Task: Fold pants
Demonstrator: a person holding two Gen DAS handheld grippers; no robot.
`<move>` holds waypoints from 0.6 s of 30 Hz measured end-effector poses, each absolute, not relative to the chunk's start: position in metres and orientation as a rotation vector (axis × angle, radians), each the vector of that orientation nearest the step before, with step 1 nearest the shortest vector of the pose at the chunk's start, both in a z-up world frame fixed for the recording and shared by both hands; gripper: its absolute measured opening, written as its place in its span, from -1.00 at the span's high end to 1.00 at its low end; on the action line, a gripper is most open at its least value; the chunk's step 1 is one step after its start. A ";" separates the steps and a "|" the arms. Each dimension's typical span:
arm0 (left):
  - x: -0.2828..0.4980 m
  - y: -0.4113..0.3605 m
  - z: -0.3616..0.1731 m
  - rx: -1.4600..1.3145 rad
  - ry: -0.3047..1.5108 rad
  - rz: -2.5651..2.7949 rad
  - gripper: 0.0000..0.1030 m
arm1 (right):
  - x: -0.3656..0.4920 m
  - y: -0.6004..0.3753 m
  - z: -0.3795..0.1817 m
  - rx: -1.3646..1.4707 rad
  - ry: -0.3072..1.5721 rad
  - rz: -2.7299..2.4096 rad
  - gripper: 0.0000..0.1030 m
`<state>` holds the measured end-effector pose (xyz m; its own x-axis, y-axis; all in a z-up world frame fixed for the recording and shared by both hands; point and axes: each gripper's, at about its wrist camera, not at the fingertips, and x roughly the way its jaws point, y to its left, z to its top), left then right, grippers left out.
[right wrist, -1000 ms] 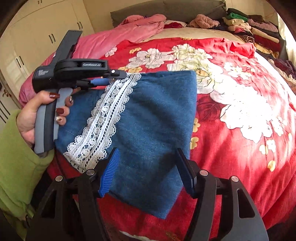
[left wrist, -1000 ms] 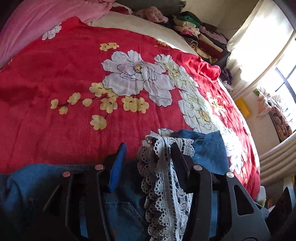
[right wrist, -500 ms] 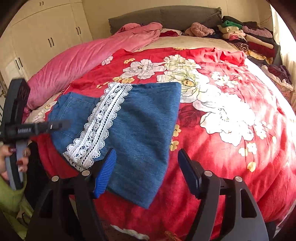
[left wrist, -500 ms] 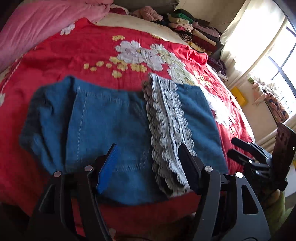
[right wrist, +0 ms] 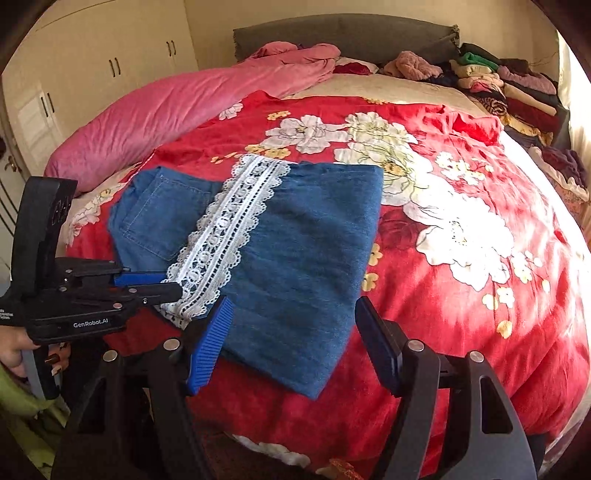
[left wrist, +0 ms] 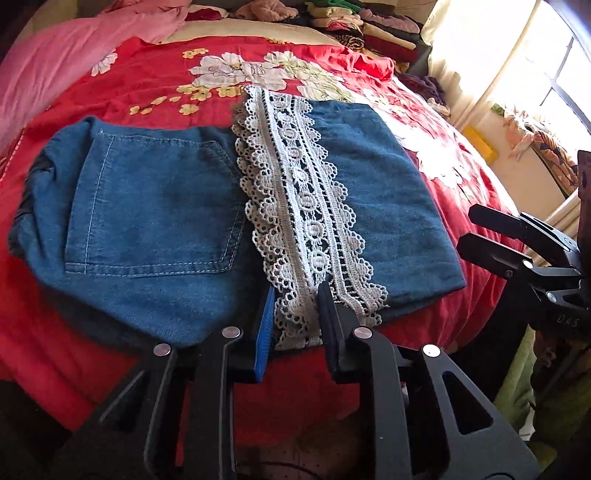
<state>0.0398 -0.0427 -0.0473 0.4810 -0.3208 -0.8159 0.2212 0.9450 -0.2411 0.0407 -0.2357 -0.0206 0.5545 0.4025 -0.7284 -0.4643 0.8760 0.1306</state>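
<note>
Folded blue denim pants (left wrist: pixel 147 206) lie on the red flowered bedspread (left wrist: pixel 129 92), back pocket to the left, with a white lace hem band (left wrist: pixel 299 192) running down the middle. My left gripper (left wrist: pixel 295 295) is at the near end of the lace; its jaws are closing, and the lace bunches between the pads. In the right wrist view the pants (right wrist: pixel 303 258) lie ahead, and the left gripper (right wrist: pixel 170 290) reaches the lace end from the left. My right gripper (right wrist: pixel 295 306) stands open above the denim's near corner, touching nothing; it also shows as the right gripper (left wrist: pixel 469 229).
A pink quilt (right wrist: pixel 166 110) lies along the bed's left side. Stacked folded clothes (right wrist: pixel 498 85) fill the far right corner by the grey headboard (right wrist: pixel 343 33). Cream wardrobe doors (right wrist: pixel 110 55) stand at the left. A person's hand and green sleeve (right wrist: pixel 14 391) hold the left gripper.
The left gripper let go of the lace, drew back to the bed's near edge, and has narrowed its jaws on the lace's near end. The right gripper barely moved.
</note>
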 end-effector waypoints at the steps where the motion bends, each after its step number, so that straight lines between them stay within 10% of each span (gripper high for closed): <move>1: 0.040 -0.041 -0.048 -0.107 1.019 -0.333 0.68 | 0.041 -0.231 -0.023 -0.085 0.848 0.521 -0.30; 18: 0.036 -0.047 -0.046 -0.080 1.008 -0.333 0.51 | 0.052 -0.232 -0.063 -0.109 1.017 0.483 -0.02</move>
<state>0.0359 -0.0468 -0.0463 0.4880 -0.3102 -0.8159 0.2366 0.9467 -0.2185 0.0520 -0.2321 -0.0627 0.4313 0.3365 -0.8371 -0.4362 0.8899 0.1330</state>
